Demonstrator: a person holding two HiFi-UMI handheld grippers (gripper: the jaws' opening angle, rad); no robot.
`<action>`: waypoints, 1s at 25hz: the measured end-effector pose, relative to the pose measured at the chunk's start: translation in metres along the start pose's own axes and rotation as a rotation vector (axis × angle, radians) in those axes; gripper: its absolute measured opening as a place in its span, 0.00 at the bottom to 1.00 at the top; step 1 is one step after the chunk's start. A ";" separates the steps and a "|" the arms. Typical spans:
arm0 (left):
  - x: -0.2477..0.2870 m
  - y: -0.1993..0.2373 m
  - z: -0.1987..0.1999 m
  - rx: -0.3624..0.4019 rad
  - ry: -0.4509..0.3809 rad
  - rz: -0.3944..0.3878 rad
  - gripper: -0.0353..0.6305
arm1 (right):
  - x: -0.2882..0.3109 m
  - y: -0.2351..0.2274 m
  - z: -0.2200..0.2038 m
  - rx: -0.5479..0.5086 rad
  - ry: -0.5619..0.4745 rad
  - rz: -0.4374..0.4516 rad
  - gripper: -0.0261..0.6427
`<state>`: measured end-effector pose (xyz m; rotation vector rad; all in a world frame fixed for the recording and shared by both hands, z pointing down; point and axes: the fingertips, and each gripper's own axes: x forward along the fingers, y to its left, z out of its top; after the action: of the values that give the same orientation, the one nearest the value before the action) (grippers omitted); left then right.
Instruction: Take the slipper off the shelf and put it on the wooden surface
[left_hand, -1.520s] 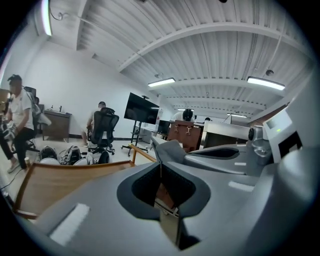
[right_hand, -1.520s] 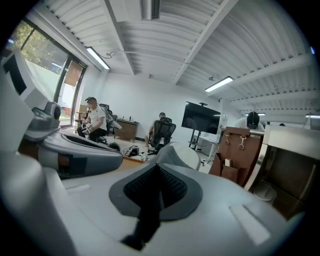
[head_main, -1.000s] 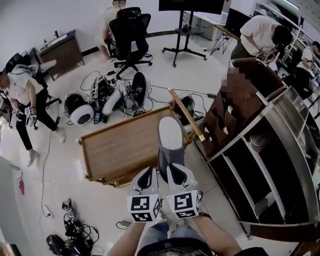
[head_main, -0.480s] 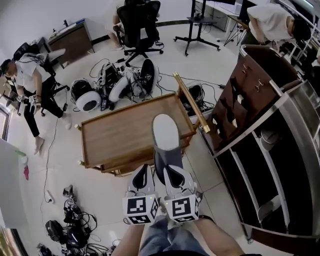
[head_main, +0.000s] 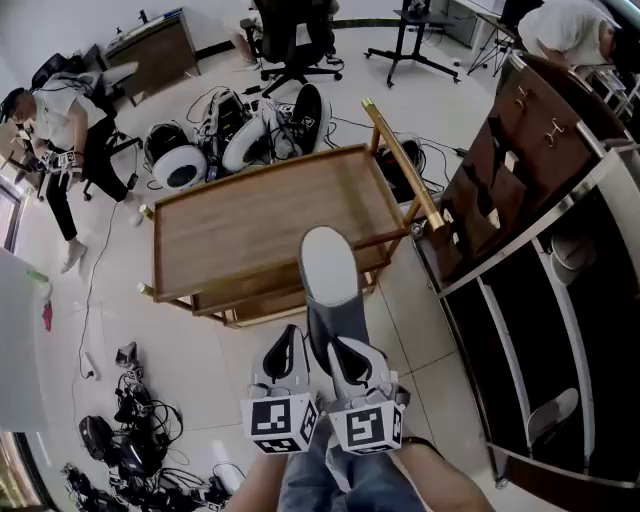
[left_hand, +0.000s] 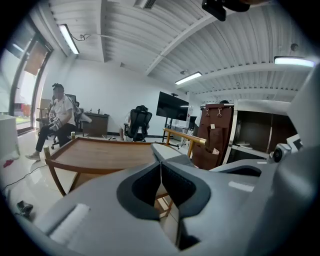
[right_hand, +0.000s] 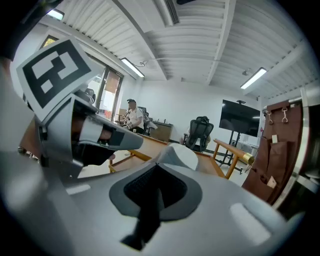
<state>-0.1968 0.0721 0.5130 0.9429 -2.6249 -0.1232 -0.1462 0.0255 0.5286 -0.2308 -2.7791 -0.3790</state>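
Note:
A grey slipper (head_main: 331, 285) with a white sole points away from me, its toe over the front right part of the wooden cart top (head_main: 250, 215). My right gripper (head_main: 346, 348) is shut on the slipper's heel end. In the right gripper view the slipper's toe (right_hand: 179, 155) sticks out beyond the right gripper (right_hand: 157, 189). My left gripper (head_main: 285, 347) hangs close beside it on the left, shut and empty. In the left gripper view its pads (left_hand: 161, 172) meet, and the slipper (left_hand: 170, 152) shows just to the right. The dark shelf unit (head_main: 560, 290) stands to the right.
Other slippers lie in the shelf (head_main: 556, 414). Robot gear and cables (head_main: 230, 130) lie on the floor beyond the cart, and more cables (head_main: 130, 440) at lower left. A seated person (head_main: 60, 125) is at far left, an office chair (head_main: 290, 35) behind.
Both grippers and the slipper have moved away from the shelf toward the cart. The cart top now lies more squarely ahead and nearer. The grip on the slipper is unchanged.

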 end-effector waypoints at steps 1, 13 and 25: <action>0.001 0.005 -0.009 -0.008 0.002 0.007 0.05 | 0.001 0.005 -0.010 -0.004 0.003 0.004 0.06; 0.035 0.041 -0.099 -0.005 0.026 0.030 0.05 | 0.024 0.048 -0.097 -0.069 -0.014 0.002 0.05; 0.051 0.049 -0.132 -0.023 0.034 0.033 0.05 | 0.020 0.061 -0.129 -0.188 -0.053 -0.028 0.05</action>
<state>-0.2162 0.0824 0.6612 0.8857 -2.6007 -0.1274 -0.1147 0.0495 0.6673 -0.2491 -2.8018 -0.6516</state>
